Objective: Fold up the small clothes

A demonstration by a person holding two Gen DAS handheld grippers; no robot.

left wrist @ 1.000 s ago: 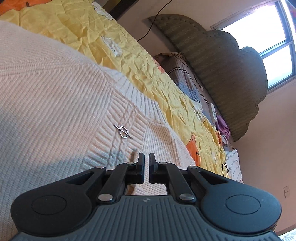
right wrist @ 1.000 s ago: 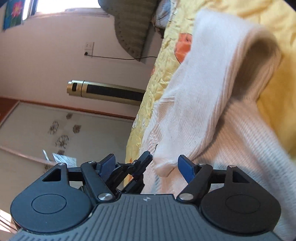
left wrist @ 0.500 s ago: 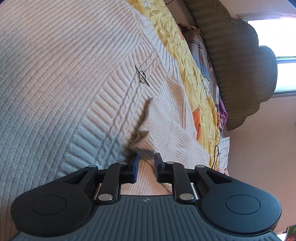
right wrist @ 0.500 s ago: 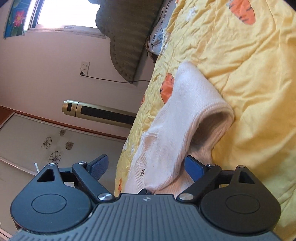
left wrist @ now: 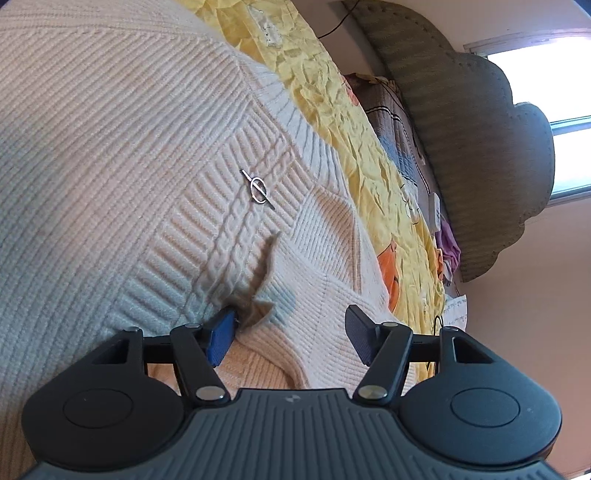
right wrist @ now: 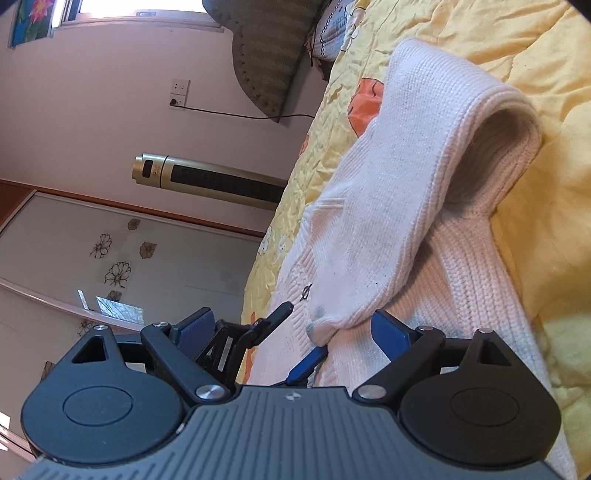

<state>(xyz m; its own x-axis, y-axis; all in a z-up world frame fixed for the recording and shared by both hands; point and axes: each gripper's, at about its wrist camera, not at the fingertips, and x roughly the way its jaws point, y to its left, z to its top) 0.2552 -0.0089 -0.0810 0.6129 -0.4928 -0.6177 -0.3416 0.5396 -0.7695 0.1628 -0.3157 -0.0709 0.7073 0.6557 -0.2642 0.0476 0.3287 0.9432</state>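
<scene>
Cream knit sweater [left wrist: 122, 155] on the bed [left wrist: 332, 96]: the left tongs [left wrist: 291, 325] have just been opening, now stand wide, sleeve cuff [left wrist: 258, 306] released at lower centre. The right tongs [right wrist: 291, 332] have also been opening and stand wide over the folded sleeve [right wrist: 406, 206]; the sleeve fold looks placed.

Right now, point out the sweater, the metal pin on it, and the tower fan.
sweater [left wrist: 110, 155]: left wrist view, on the ribbed knit body.
metal pin [left wrist: 258, 187]: left wrist view, on its oval ring.
tower fan [right wrist: 207, 178]: right wrist view, on the dark grille of its gold body.

A bed [right wrist: 517, 33] covered by a crumpled yellow quilt [left wrist: 332, 96] with orange prints carries a cream knitted sweater [left wrist: 110, 147], its sleeve [right wrist: 424, 166] folded back over the body.
</scene>
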